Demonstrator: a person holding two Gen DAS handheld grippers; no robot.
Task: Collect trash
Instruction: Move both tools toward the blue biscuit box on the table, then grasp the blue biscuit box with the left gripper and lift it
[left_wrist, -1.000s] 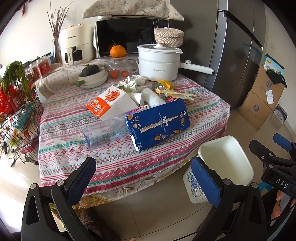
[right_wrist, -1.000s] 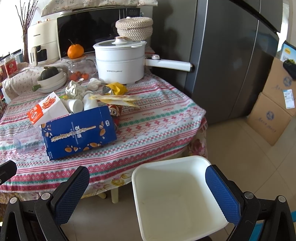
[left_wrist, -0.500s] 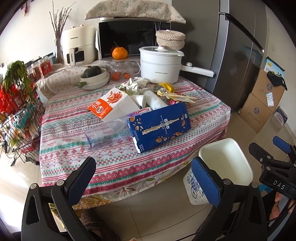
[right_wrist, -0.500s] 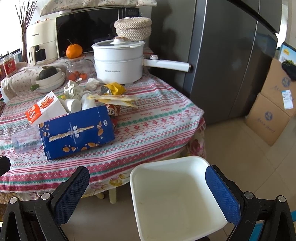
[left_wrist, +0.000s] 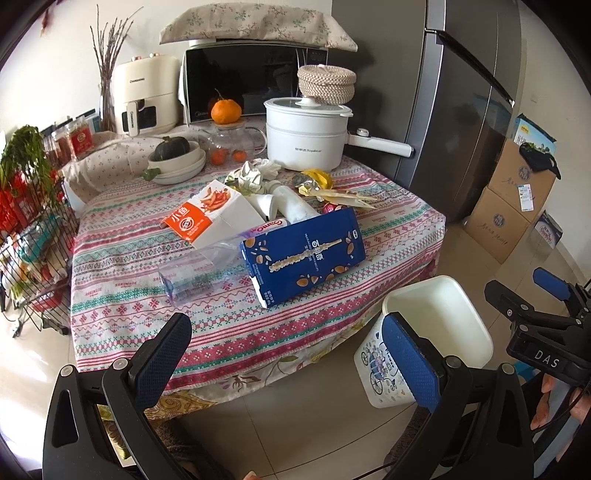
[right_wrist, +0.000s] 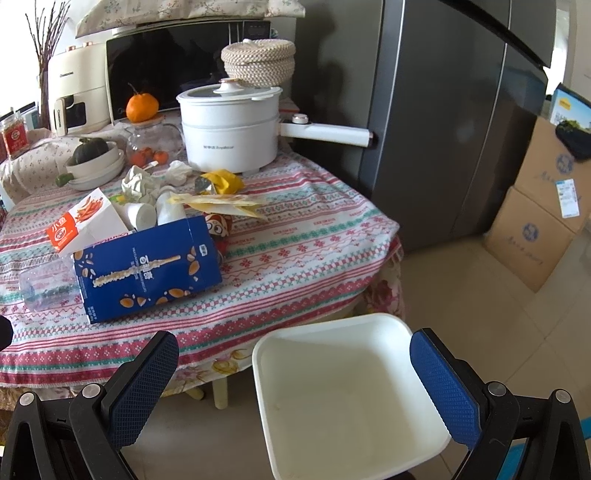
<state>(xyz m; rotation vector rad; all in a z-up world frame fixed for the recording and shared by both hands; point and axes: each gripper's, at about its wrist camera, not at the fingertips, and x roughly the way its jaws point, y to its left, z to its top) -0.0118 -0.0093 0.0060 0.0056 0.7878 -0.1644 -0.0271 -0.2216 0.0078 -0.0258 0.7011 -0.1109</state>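
A heap of rubbish is seen near the middle of a table covered by a pink, green and white patterned tablecloth (left_wrist: 122, 295), and nothing has yet been lifted from it. Closest to the table's near edge lies a flat dark-blue cardboard carton printed with nuts (left_wrist: 304, 254), its long axis running from lower left to upper right across the cloth; behind it rest a white and orange snack box (left_wrist: 207, 221), a crushed clear plastic bottle (left_wrist: 192, 273), white paper cups (right_wrist: 142, 216), crumpled paper (right_wrist: 136, 182) and yellow wrappers (right_wrist: 223, 181). A white square plastic bin (right_wrist: 343, 391) stands on the tiled floor just beside the table's right front corner and appears empty. The left gripper (left_wrist: 284, 365) is held with its blue-padded fingers spread wide and nothing between them, short of the table edge, with the blue carton ahead and slightly to the right of its centre line. The right gripper (right_wrist: 291, 384) is likewise spread and empty, poised directly over the bin, the carton lying forward and to its left. The left gripper is judged the nearer to the carton; a grasp across the carton's short side would probably be needed, since its length looks too great for the spread of the fingers, after which a short swing rightward would bring it over the bin.
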